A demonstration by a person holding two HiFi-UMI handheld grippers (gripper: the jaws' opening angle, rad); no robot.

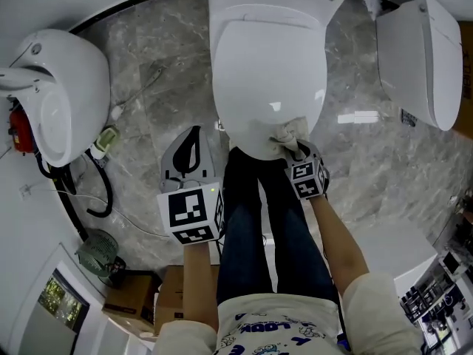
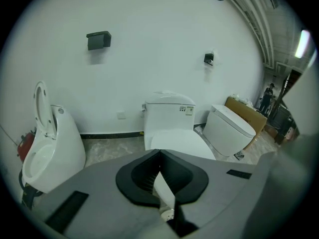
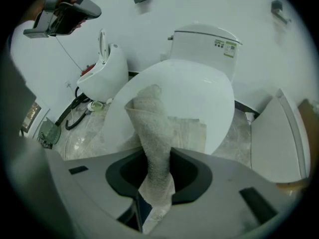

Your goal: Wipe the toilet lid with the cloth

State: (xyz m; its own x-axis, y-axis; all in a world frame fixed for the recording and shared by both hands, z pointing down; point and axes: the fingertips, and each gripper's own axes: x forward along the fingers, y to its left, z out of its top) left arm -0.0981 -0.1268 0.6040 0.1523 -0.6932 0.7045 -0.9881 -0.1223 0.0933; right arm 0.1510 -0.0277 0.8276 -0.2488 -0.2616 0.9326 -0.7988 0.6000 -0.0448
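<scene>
Outstretched right forearm (image 1: 336, 235), right tool (image 1: 295, 148) clamping cloth (image 1: 285, 132) on toilet lid (image 1: 267, 65) front, left tool (image 1: 190, 148) closed, empty

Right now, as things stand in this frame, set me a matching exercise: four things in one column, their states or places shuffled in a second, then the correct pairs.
Things:
1. left gripper
2. right gripper
3. cloth
4. toilet lid

States or places:
A. lowered shut
B. jaws together, nothing held, over the floor beside the toilet
C. jaws clamped on fabric
D. bunched on the lid's front edge

Pairs: 1-B, 2-C, 3-D, 4-A
</scene>
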